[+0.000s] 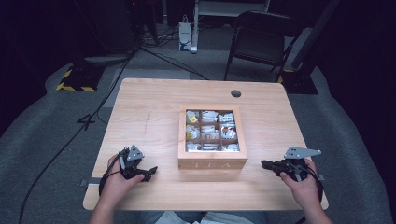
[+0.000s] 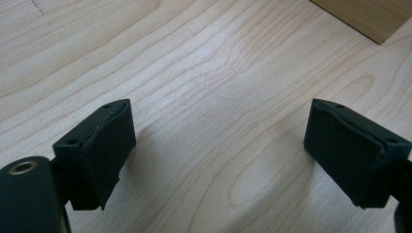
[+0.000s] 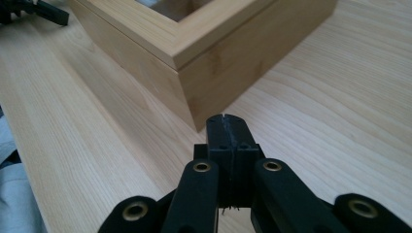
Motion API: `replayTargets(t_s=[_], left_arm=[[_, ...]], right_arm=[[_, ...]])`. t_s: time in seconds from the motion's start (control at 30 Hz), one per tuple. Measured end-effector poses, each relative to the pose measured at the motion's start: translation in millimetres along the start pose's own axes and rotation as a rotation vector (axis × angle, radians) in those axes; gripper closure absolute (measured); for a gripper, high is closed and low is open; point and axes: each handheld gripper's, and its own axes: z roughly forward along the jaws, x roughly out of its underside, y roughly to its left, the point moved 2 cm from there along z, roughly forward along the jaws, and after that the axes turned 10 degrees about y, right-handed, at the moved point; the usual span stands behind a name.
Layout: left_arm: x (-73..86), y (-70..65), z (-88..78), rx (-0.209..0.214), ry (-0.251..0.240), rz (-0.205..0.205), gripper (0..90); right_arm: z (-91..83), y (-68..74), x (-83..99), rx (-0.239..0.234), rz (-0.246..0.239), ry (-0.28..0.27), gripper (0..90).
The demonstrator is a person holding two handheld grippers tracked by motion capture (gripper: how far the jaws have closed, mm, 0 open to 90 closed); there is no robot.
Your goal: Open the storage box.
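The table [image 1: 149, 116] is the largest item: a light wooden top that carries everything you work with, including a round cable hole [image 1: 236, 93] at its far edge, well beyond both tongs.

The wooden tea box [image 1: 212, 163] stands between your two tongs, slightly ahead of them. Its top shows a grid of compartments holding tea packets [image 1: 211, 130]; the front wall carries the lettering TEA. In the right gripper view, a near corner of the box [image 3: 194, 73] sits just ahead of the jaw tips, apart from them, and stands directly in the line of those jaws.

Beyond the table, a dark folding chair [image 1: 261, 42] stands on the grey floor, with a small white bag [image 1: 185, 37] farther left and black cables [image 1: 93, 116] running along the floor on your left.

Your left gripper [image 1: 148, 173] rests low over the table, left of the box, jaws pointing toward it. In the left gripper view [image 2: 221, 145] the jaws are spread wide with bare table between them.

Your right gripper [image 1: 265, 164] rests right of the box, jaws pointing toward it. In the right gripper view [image 3: 227, 128] the jaws are pressed together with nothing between them.
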Motion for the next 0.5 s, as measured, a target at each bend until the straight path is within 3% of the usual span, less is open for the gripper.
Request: replayTargets(t_s=[0.23, 0.5], left_arm=[[-0.4, -0.4, 0.7, -0.001, -0.003, -0.008, 11.8], [-0.5, -0.4, 0.7, 0.0, -0.004, -0.009, 11.7]], right_arm=[[12.1, 10.3, -19.2, -0.034, -0.049, 0.035, 90.0], [19.3, 15.7, -25.1, -0.065, -0.069, 0.073, 90.0]])
